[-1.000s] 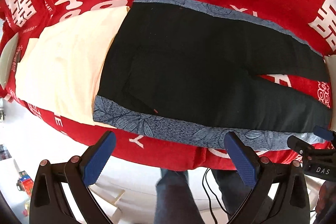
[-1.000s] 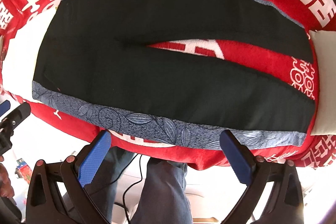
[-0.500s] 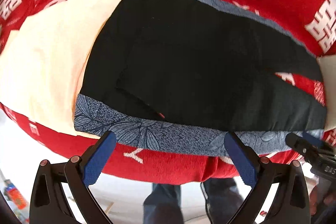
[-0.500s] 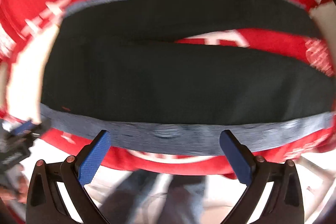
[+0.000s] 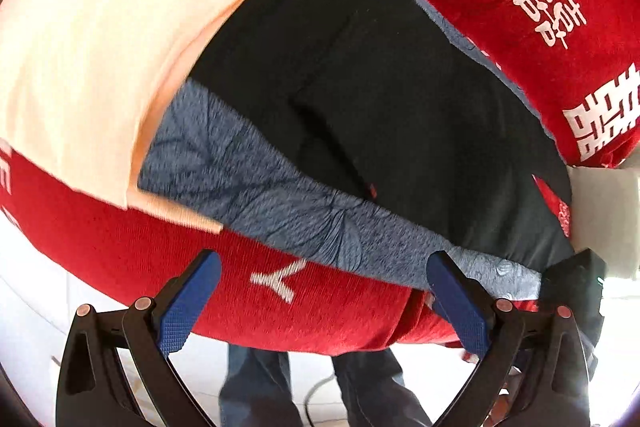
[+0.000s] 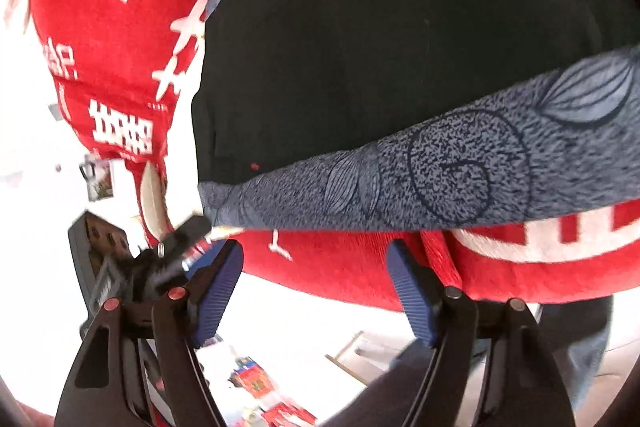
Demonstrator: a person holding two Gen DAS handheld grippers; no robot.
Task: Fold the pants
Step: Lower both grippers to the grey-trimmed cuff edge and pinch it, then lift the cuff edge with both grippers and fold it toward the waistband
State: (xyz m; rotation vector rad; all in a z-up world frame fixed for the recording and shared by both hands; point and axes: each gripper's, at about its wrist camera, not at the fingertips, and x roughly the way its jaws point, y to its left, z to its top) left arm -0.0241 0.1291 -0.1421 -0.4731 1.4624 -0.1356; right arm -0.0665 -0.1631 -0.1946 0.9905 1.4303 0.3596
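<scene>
- Your left gripper has its jaws spread wide, nothing between them — the blue pads hang just off the near edge of the red blanket, short of the cloth you want.
- Your right gripper is likewise agape and holding nothing. Its left pad sits close to the other tool's tip, so the two grippers are crowded together near the waist end.
- Just beyond both sets of jaws runs the blue patterned side band of the pants, lying along the near edge of the blanket.
- The pants are spread flat: black body, waist end overlapping a cream cloth on the left, legs running off to the right with a sliver of red showing between them.
- Judging by this, you are at the approach step — no fold made yet, no grip taken. The likely first fold is lengthwise, near leg over far leg.
- The next move calls for both jaws to slide forward over the band and pinch only the pants' edge, not the blanket beneath.
- Spread your grippers further apart along the band first; pinched so close together, the leg end would probably drag behind.
- The cream cloth under the waist may lift with it — pinch shallow there.
</scene>
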